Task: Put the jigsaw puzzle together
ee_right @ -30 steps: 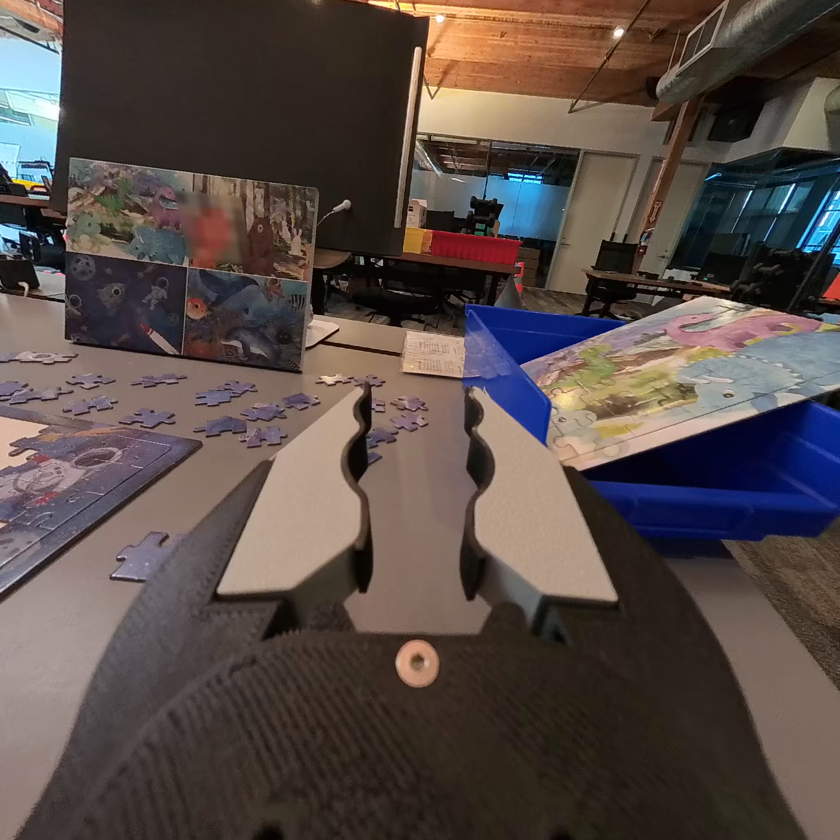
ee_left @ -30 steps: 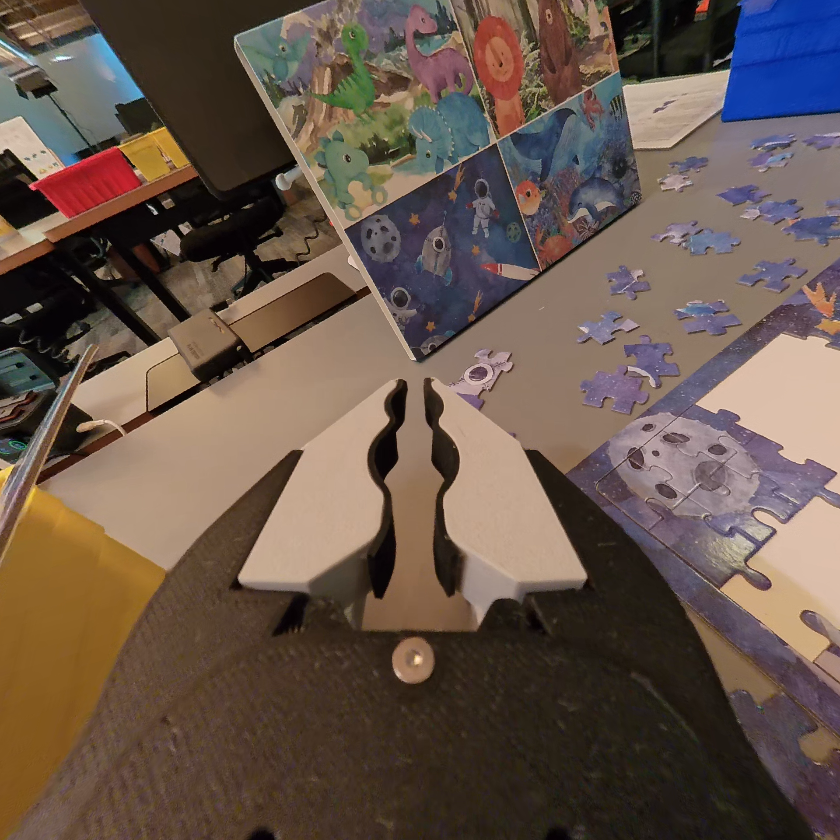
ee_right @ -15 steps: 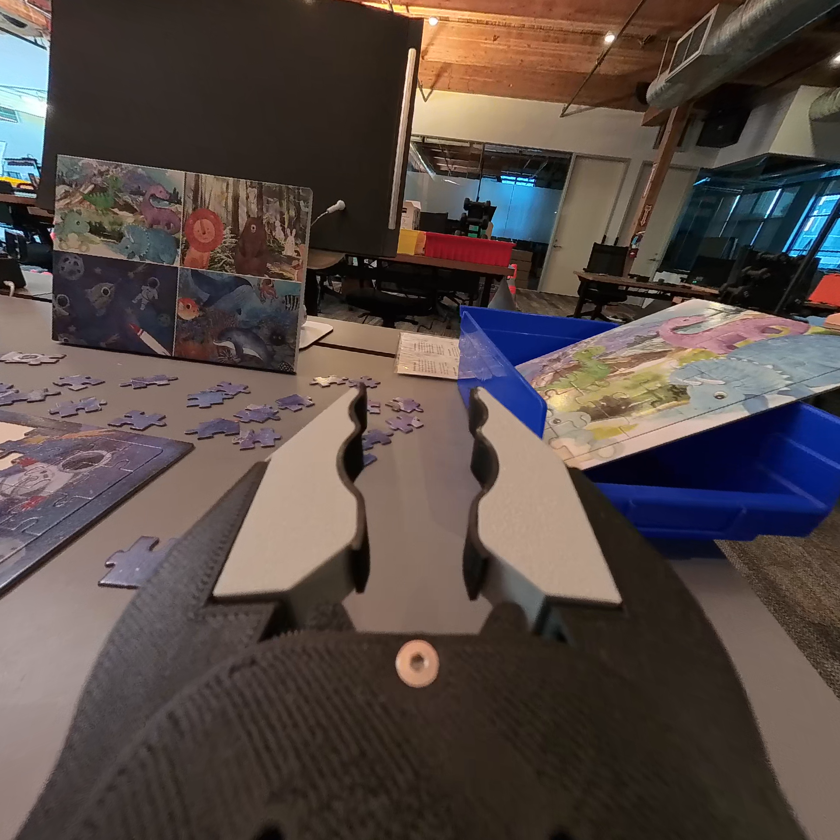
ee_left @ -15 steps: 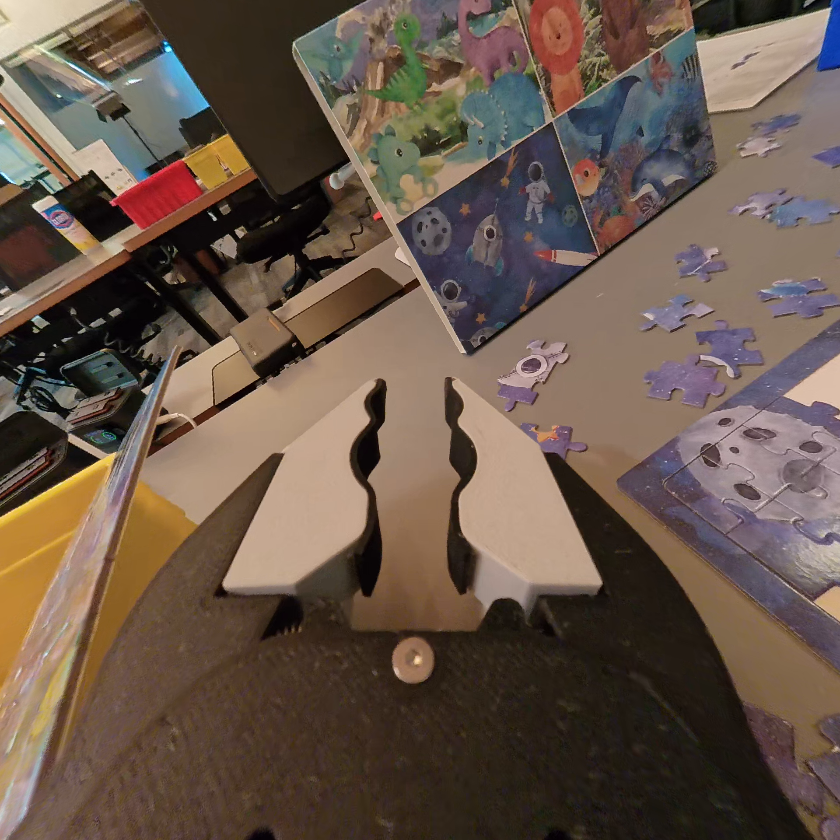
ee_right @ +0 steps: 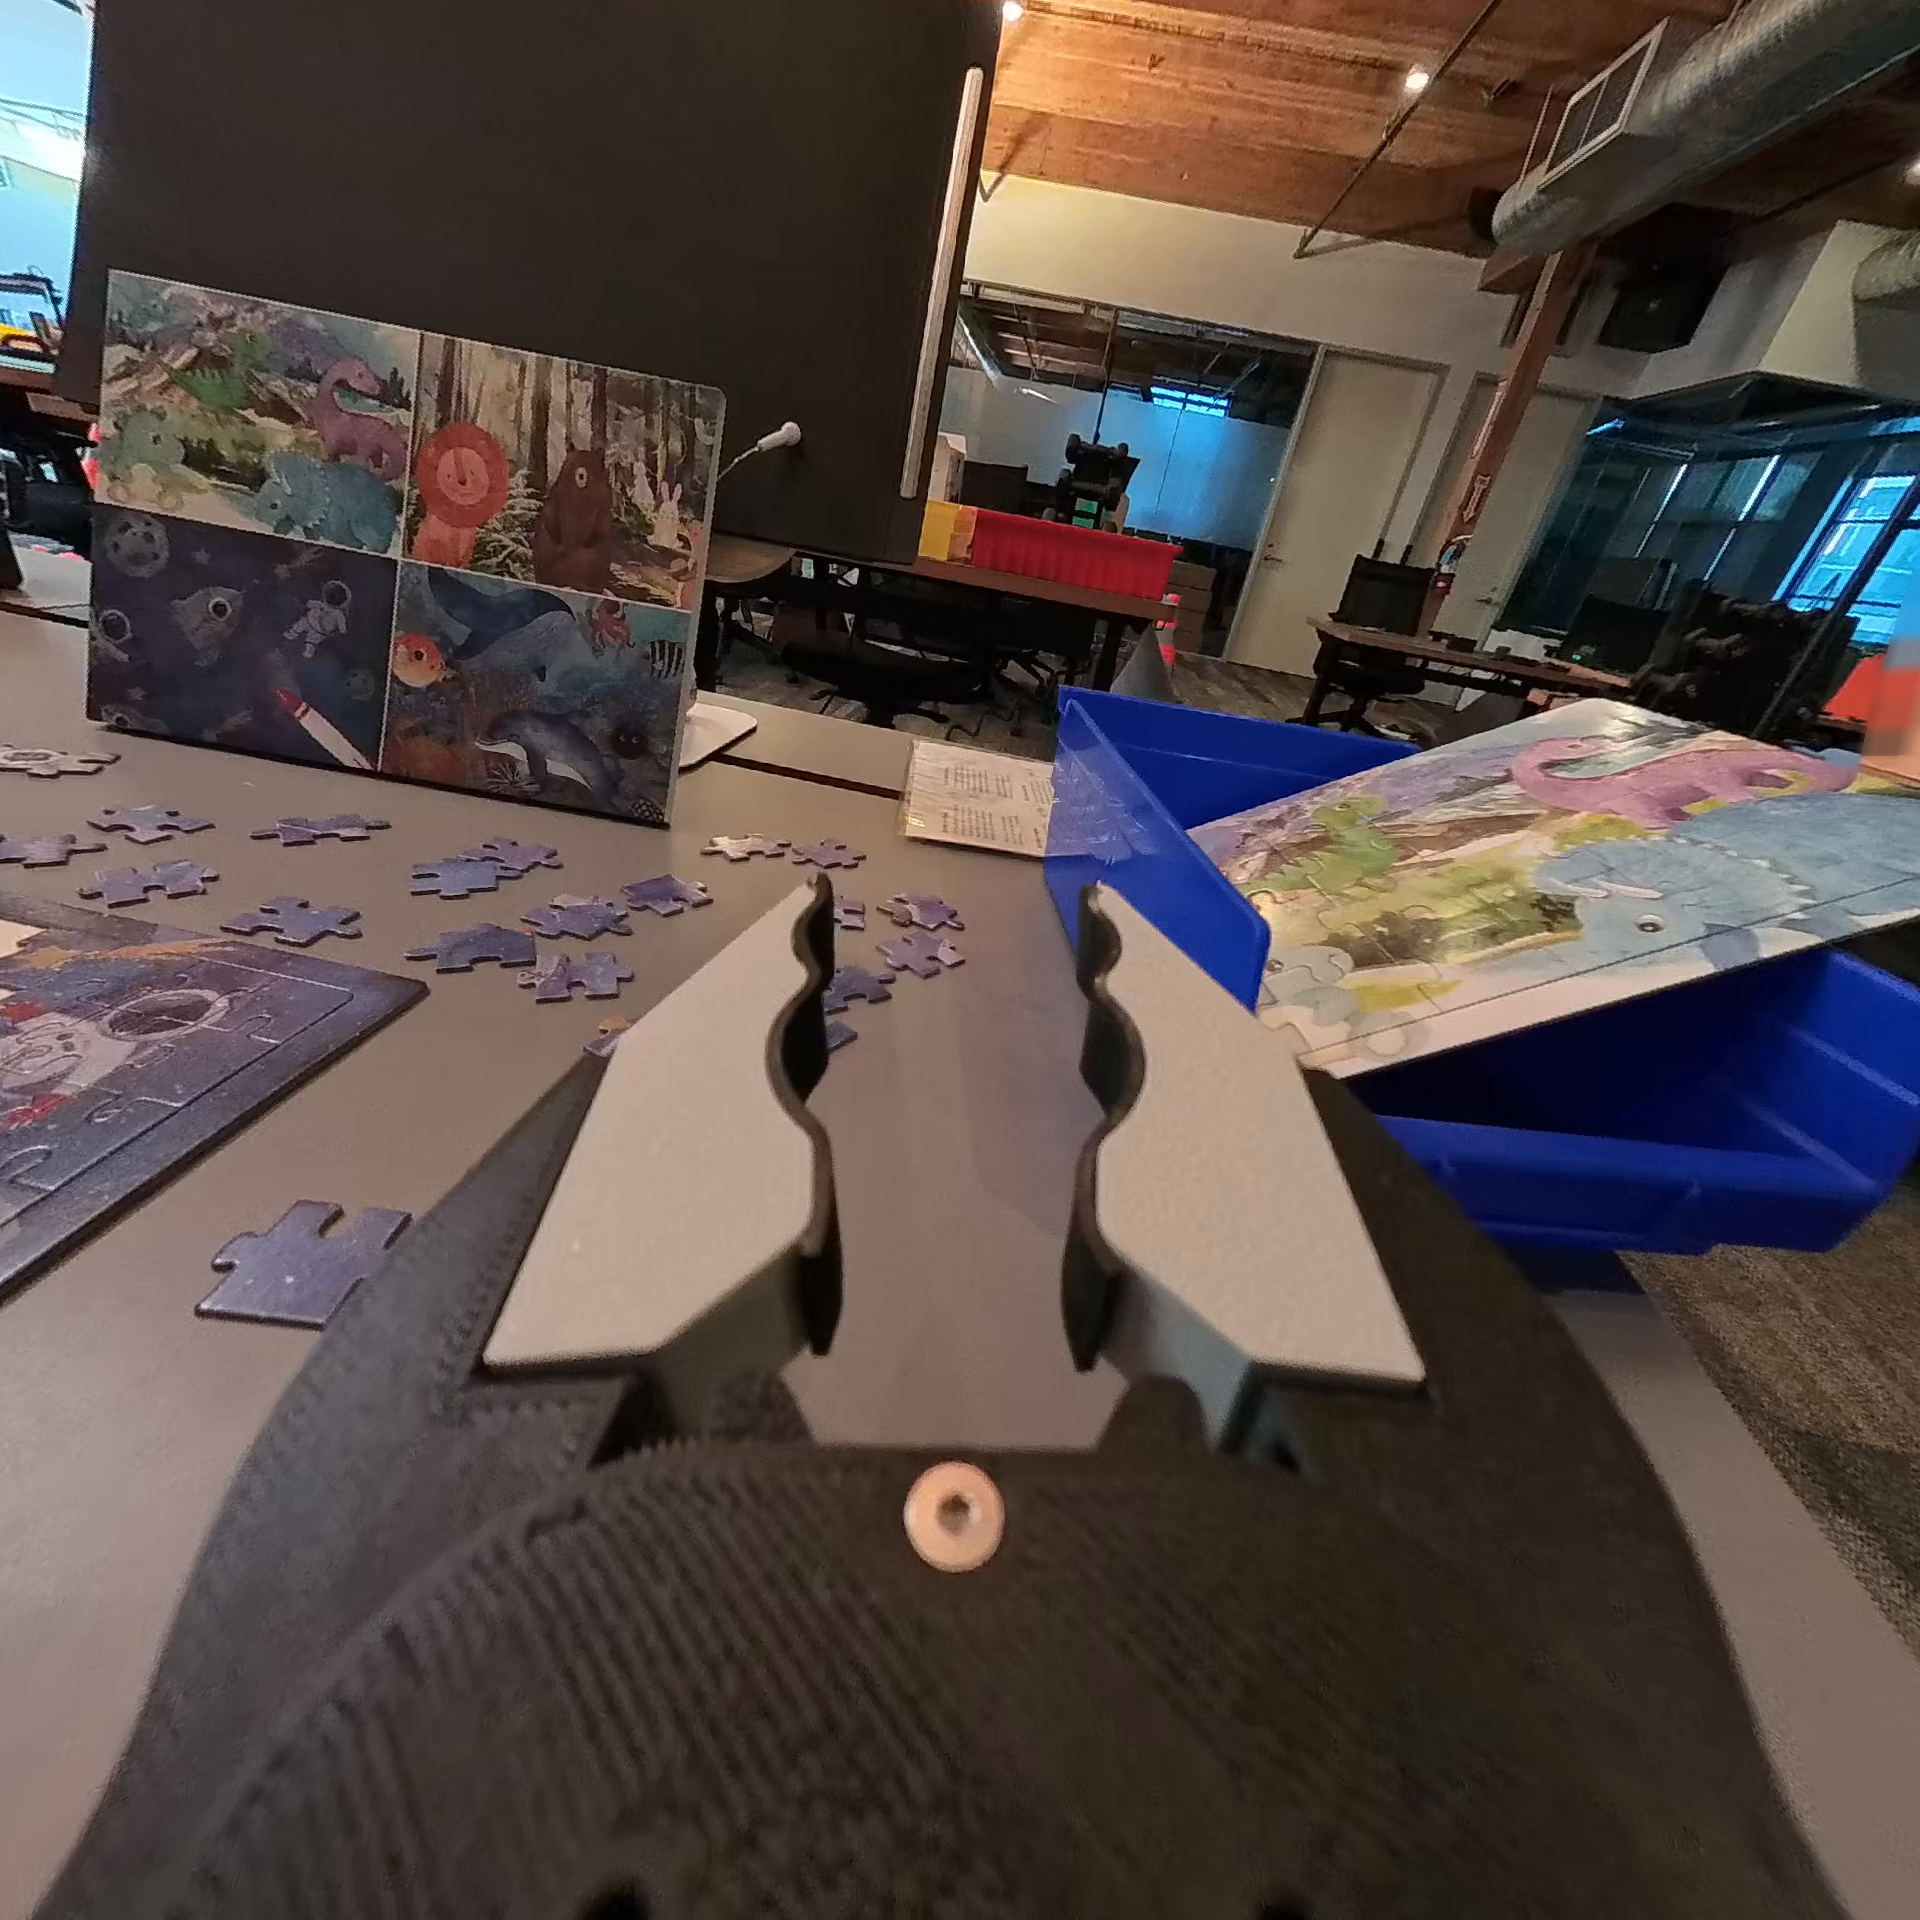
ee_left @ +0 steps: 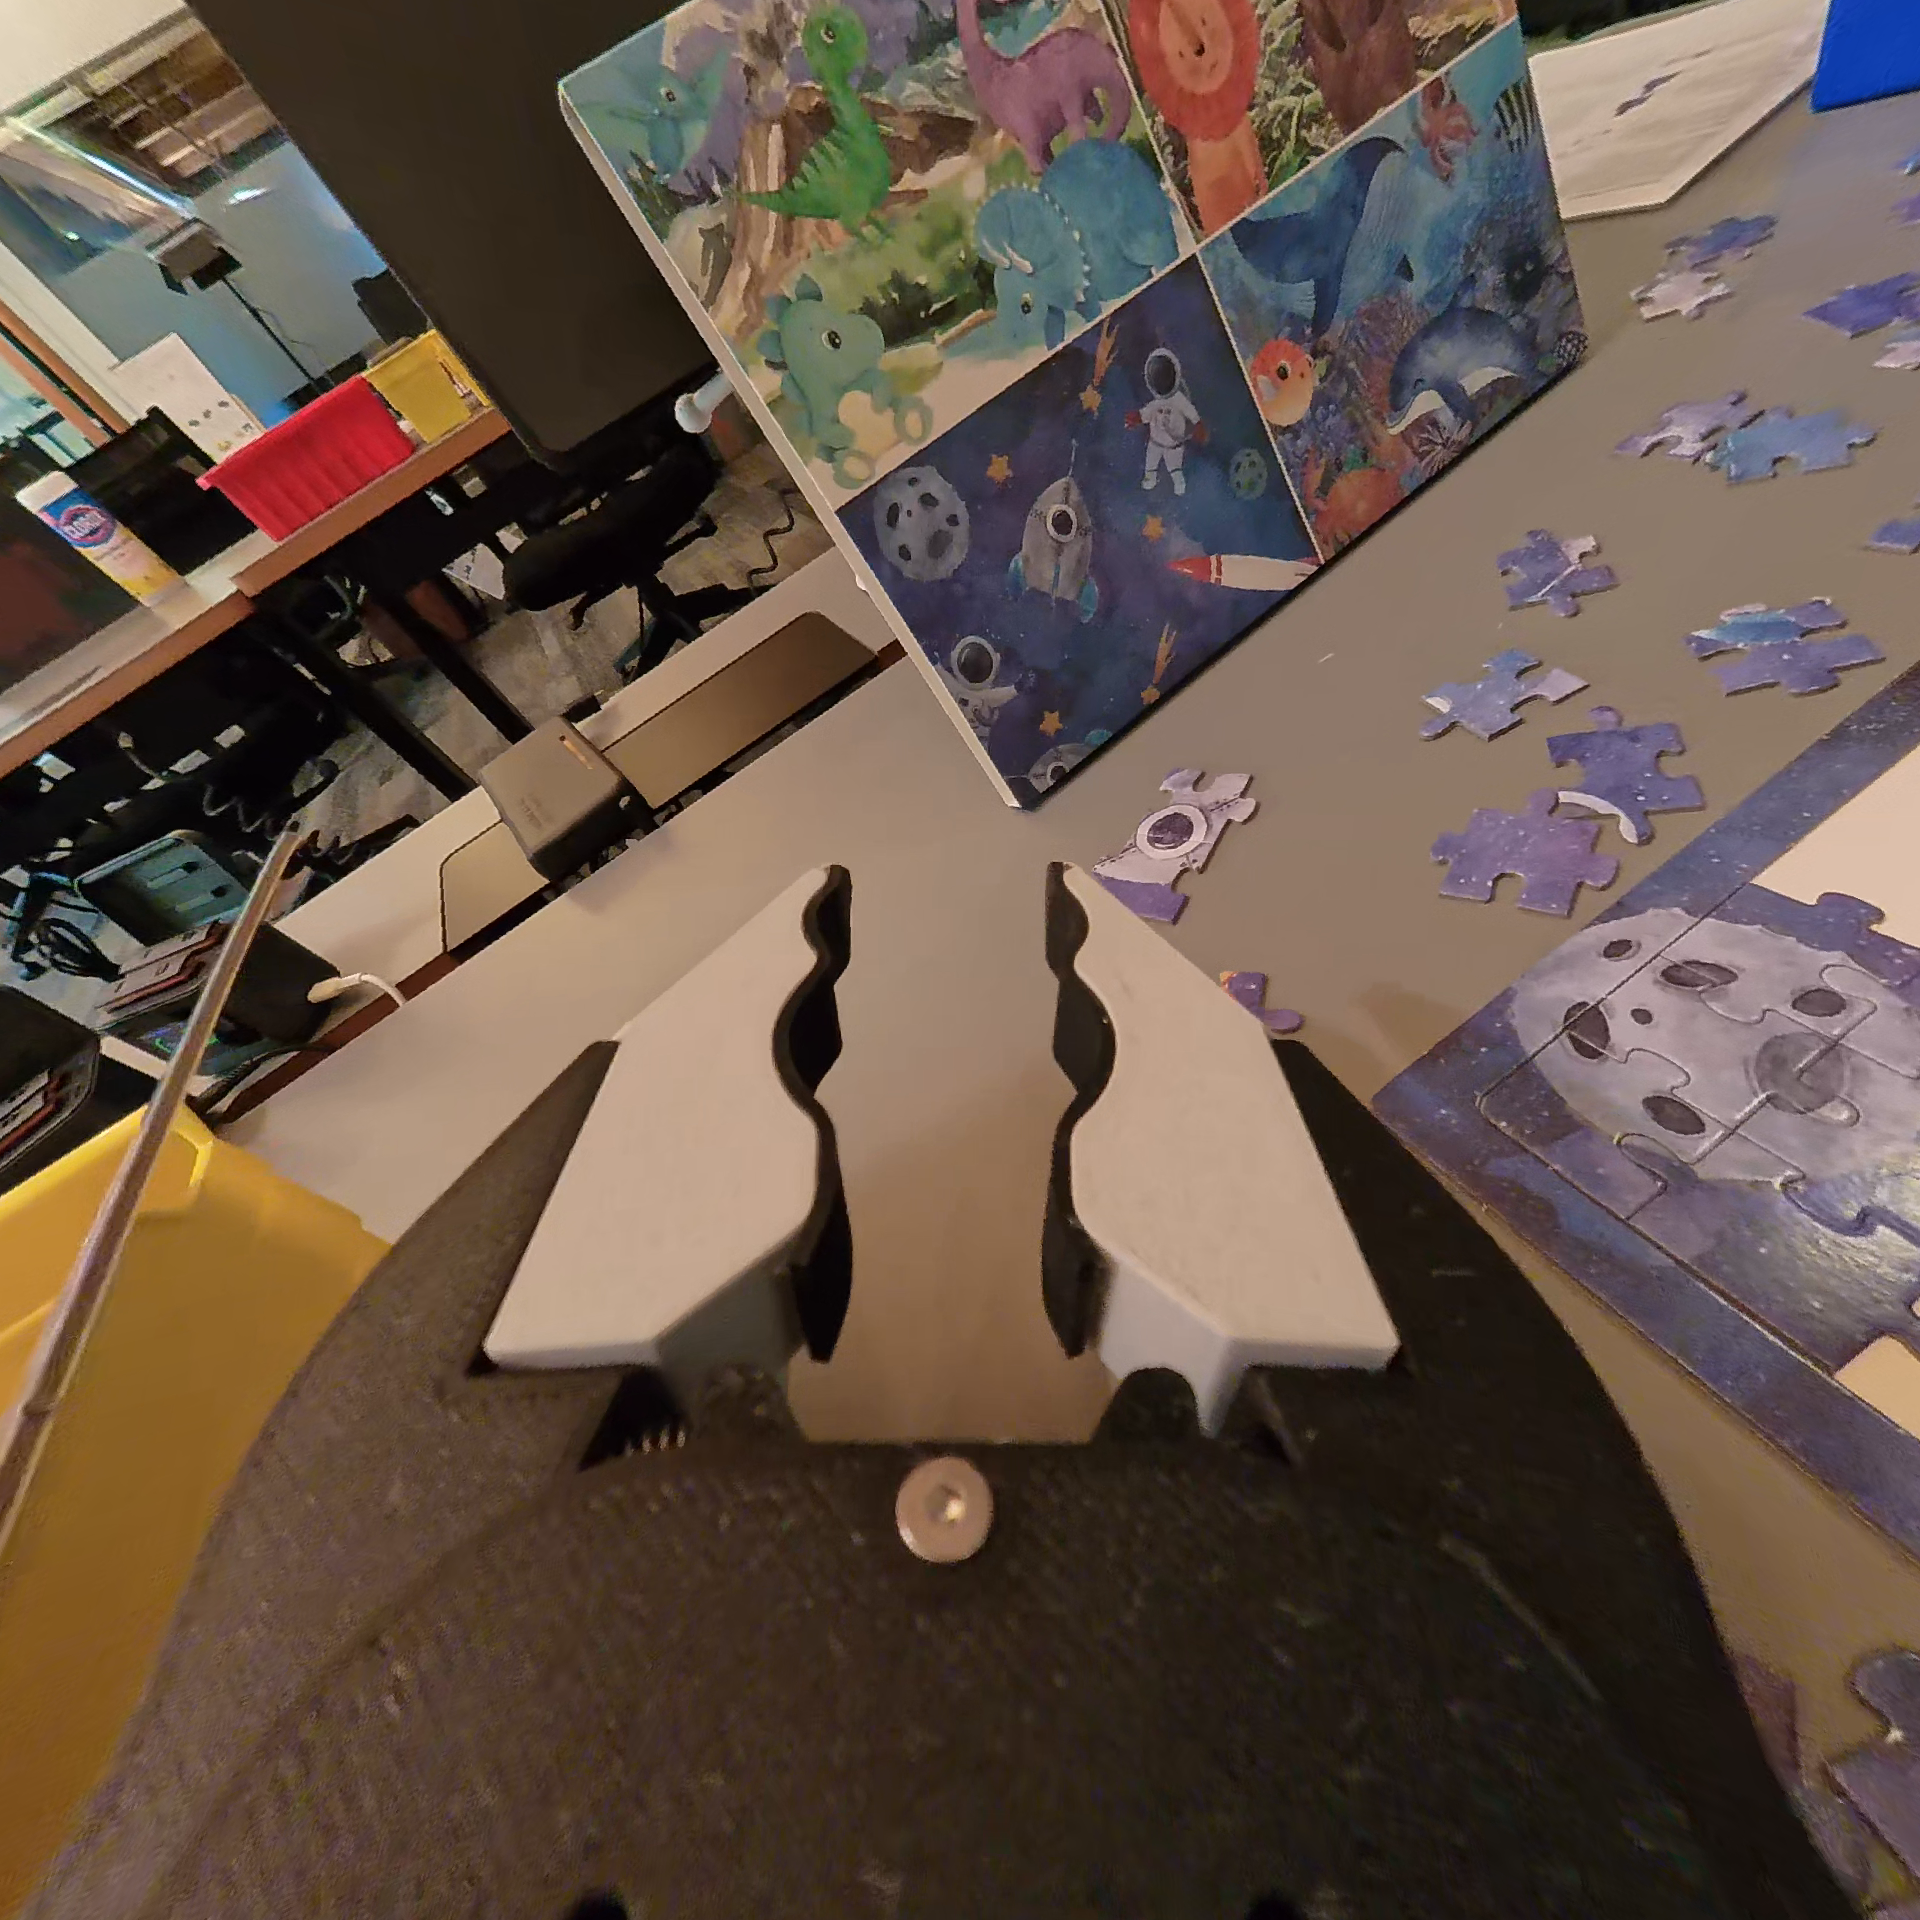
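My left gripper (ee_left: 948,883) is open and empty over the grey table (ee_left: 727,914). A white and purple astronaut puzzle piece (ee_left: 1174,842) lies just right of its right fingertip. The space puzzle board (ee_left: 1683,1143) lies at the right, partly filled. An upright picture board (ee_left: 1091,343) stands ahead. My right gripper (ee_right: 951,899) is open and empty above the table (ee_right: 966,1091). Several loose blue puzzle pieces (ee_right: 582,920) lie ahead and left of it. The space puzzle board also shows at the left of the right wrist view (ee_right: 156,1049).
A yellow bin (ee_left: 135,1382) with a thin board edge (ee_left: 156,1122) leaning on it stands at my left. A blue bin (ee_right: 1558,1101) holds a tilted dinosaur puzzle board (ee_right: 1558,862) at the right. A printed sheet (ee_right: 977,800) lies behind. Desks and chairs stand beyond the table. There is about 55 centimetres between the tips of the two grippers.
My left gripper's jaws have opened from nearly shut and it has drawn back leftward, bringing the yellow bin into view. My right gripper's jaws have opened slightly; it has barely moved.
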### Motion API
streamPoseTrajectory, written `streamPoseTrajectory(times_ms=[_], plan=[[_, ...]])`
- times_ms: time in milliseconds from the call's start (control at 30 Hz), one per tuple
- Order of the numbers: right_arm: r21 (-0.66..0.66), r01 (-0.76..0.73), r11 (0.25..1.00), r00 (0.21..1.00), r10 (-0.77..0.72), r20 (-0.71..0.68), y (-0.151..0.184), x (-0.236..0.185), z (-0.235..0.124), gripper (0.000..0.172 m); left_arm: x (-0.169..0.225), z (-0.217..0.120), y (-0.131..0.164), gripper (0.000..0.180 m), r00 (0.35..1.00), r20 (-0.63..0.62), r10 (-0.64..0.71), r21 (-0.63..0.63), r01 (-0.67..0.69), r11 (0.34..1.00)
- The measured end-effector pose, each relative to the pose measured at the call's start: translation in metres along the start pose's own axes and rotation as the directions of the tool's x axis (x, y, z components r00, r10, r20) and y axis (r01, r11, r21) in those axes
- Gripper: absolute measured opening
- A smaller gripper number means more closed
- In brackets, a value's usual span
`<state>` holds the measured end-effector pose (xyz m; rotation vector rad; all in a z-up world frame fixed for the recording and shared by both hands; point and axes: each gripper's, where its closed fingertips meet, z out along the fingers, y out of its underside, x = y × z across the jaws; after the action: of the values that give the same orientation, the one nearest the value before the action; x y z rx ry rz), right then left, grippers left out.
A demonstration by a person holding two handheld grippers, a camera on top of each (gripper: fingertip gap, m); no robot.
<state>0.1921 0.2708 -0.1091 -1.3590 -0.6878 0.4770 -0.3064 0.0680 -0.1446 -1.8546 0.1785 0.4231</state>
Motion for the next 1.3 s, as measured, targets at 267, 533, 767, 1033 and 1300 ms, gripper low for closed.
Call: streamPoseTrajectory(times_ms=[267,533,767,1033,1300], plan=[[-0.01,0.026,1.0,1.0,-0.026,0.002,0.001,-0.003,0.002,0.046,0.006,0.003,-0.001,0.039,1.0,-0.011,0.017,-0.002,-0.017,1.0],[0.011,0.044,0.999,0.999,-0.043,-0.028,-0.002,0.004,0.013,0.047,0.022,0.009,-0.002,0.042,0.998,-0.046,0.043,-0.018,-0.044,0.999],[0.023,0.078,0.997,0.995,-0.079,0.059,-0.005,-0.012,0.025,0.047,0.041,-0.001,-0.023,0.046,0.983,-0.17,-0.063,0.034,0.07,0.997],[0.06,0.081,0.995,0.99,-0.087,0.11,-0.012,-0.033,0.007,0.047,0.05,0.057,0.021,0.055,0.939,-0.337,-0.075,-0.239,-0.008,0.971],[-0.081,0.206,0.975,0.976,-0.199,0.091,0.015,-0.033,0.024,0.045,0.071,0.084,0.039,0.047,0.878,-0.429,-0.213,-0.41,0.021,0.912]])
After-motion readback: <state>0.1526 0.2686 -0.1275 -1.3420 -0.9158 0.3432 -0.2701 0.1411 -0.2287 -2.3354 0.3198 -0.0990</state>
